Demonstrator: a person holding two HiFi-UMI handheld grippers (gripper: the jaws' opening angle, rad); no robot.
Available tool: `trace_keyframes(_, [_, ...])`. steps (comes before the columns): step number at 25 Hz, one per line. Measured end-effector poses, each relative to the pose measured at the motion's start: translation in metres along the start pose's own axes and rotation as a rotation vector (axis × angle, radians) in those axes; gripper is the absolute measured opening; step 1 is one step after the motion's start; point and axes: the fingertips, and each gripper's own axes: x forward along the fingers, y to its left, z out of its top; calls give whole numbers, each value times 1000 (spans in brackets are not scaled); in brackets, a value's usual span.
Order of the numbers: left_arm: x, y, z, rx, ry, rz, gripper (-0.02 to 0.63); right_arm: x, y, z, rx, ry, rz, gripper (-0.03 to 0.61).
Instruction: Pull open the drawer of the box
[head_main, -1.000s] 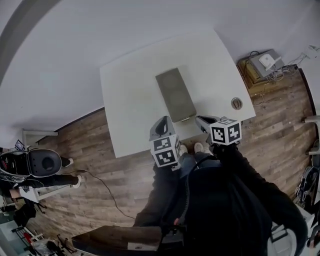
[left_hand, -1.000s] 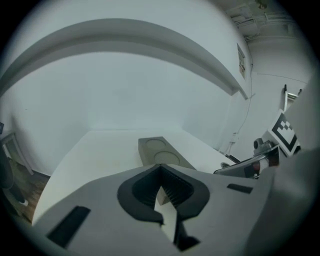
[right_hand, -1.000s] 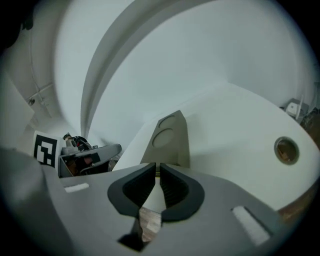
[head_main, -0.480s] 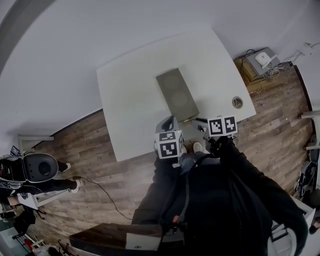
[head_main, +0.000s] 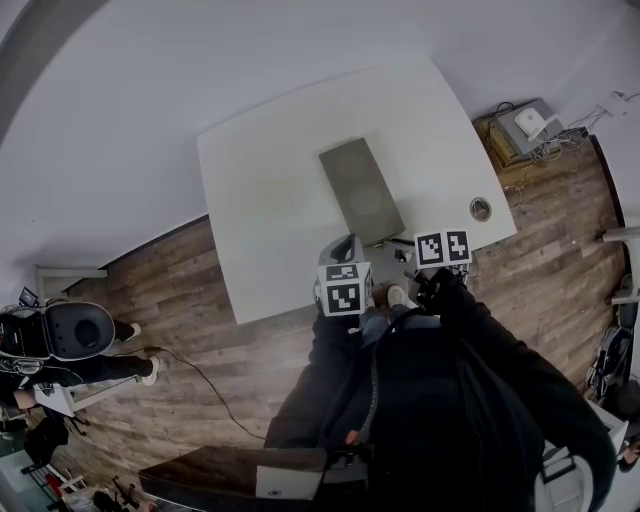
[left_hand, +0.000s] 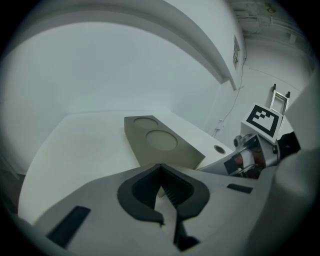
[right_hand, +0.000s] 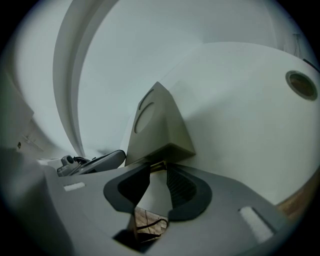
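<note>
A long grey box (head_main: 362, 190) with two round marks on its lid lies in the middle of the white table (head_main: 260, 200). Its near end faces me. In the right gripper view a small brass-coloured handle (right_hand: 157, 165) shows low on that end of the box (right_hand: 157, 127). My right gripper (right_hand: 158, 173) is open, its fingertips just short of the handle. My left gripper (left_hand: 160, 172) hovers beside the box (left_hand: 160, 142), near its front left corner, fingertips together with nothing between them. In the head view both the left gripper (head_main: 345, 247) and the right gripper (head_main: 399, 245) sit at the table's near edge.
A round cable hole (head_main: 480, 209) sits in the table's near right corner. On the wooden floor to the right stands a small stand with a device and cables (head_main: 528, 126). A dark chair (head_main: 65, 330) is at the far left. My legs and feet are below the table edge.
Both grippers have shifted a little toward the box's near end. The left one moved right, the right one moved up. The box has not moved.
</note>
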Motion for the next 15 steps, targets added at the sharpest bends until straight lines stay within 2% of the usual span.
trace_keyframes(9, [0,1,1,-16,-4,-19,-3,7,-3,0,25,2,-13,71])
trace_keyframes(15, [-1,2,2,-32,3,-31,-3,6,-3,1,89,-24,10,58])
